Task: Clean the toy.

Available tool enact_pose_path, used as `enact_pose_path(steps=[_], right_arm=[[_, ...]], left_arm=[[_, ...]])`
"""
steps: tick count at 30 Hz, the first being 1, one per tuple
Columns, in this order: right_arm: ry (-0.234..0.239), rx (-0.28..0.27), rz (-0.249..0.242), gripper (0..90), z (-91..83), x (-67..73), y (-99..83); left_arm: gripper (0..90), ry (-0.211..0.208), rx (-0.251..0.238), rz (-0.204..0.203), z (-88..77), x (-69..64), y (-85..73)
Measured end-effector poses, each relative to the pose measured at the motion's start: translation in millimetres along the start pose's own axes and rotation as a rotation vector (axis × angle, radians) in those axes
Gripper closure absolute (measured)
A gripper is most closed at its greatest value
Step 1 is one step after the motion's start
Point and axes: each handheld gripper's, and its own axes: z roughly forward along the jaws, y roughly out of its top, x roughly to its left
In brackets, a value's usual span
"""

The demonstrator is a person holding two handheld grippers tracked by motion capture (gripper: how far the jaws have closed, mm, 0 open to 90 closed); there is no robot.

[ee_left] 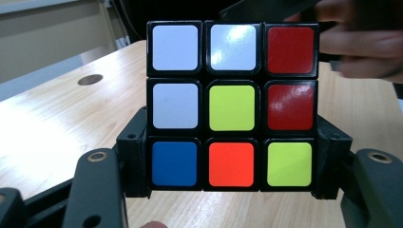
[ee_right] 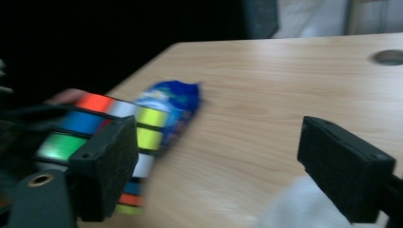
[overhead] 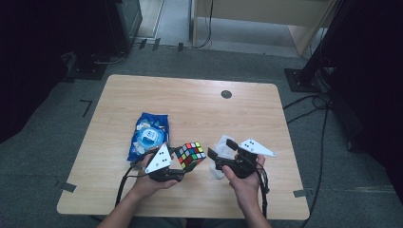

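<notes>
At the left of the surface (overhead: 142, 85) lies a blue packet (overhead: 148, 135); beside it the left gripper (overhead: 178, 168) has its fingers clamped on the cube (overhead: 191, 155). The right gripper (overhead: 221, 154) hovers spread over a white wrapper (overhead: 219, 171). Blurred motion suggests it could knock the cube.

Multicolour cube (ee_left: 231, 104) w/ black grid, blue-white packet (overhead: 148, 134), white tissue (overhead: 222, 145), pale wood-grain table (overhead: 199, 109).

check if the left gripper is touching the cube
Touching. In the left gripper view the left gripper has its fingers pressed against both sides of the cube, holding it above the table.
</notes>
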Motion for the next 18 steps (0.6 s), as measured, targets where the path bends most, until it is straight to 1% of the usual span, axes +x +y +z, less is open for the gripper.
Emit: enact_pose_path(steps=[2,4,5,6,7,8,10,12,14,16,17,18], right_arm=[[0.042,0.005,0.020,7.7,2.8,13.7,-0.2],[0.071,0.017,0.041,5.4,7.1,23.9,-1.9],[0.080,0.029,0.051,5.2,10.0,27.9,-3.9],[0.078,0.041,0.059,5.2,12.9,30.1,-5.9],[0.075,0.051,0.064,5.2,14.9,31.0,-7.6],[0.075,0.059,0.070,5.6,17.5,31.2,-9.9],[0.074,0.071,0.101,7.5,21.5,30.5,-14.4],[0.085,0.066,0.127,11.9,23.9,30.2,-18.0],[0.086,0.060,0.137,14.9,25.8,31.1,-20.7],[0.087,0.062,0.154,20.7,27.6,31.6,-22.7],[0.091,0.068,0.165,21.7,28.4,31.4,-23.7],[0.105,0.061,0.180,25.8,28.4,30.8,-24.5]], left_arm=[[34.2,0.006,-0.001,0.001,1.3,-2.0,0.0],[34.2,0.016,-0.004,0.006,3.5,-5.6,0.2],[34.2,0.023,-0.004,0.008,4.4,-7.1,0.5],[34.2,0.028,-0.006,0.007,5.1,-8.2,0.8],[34.2,0.036,-0.009,0.010,5.7,-9.3,1.2],[34.2,0.042,-0.014,0.004,6.3,-10.4,1.6],[34.2,0.051,-0.022,-0.006,7.2,-11.6,2.3],[34.2,0.061,-0.035,-0.015,8.3,-13.6,2.8],[34.2,0.071,-0.043,-0.017,9.5,-16.7,3.3],[34.1,0.072,-0.048,-0.020,10.7,-19.6,3.8],[34.1,0.078,-0.050,-0.020,11.5,-21.3,4.1],[34.1,0.078,-0.046,-0.018,12.4,-22.0,4.2]])
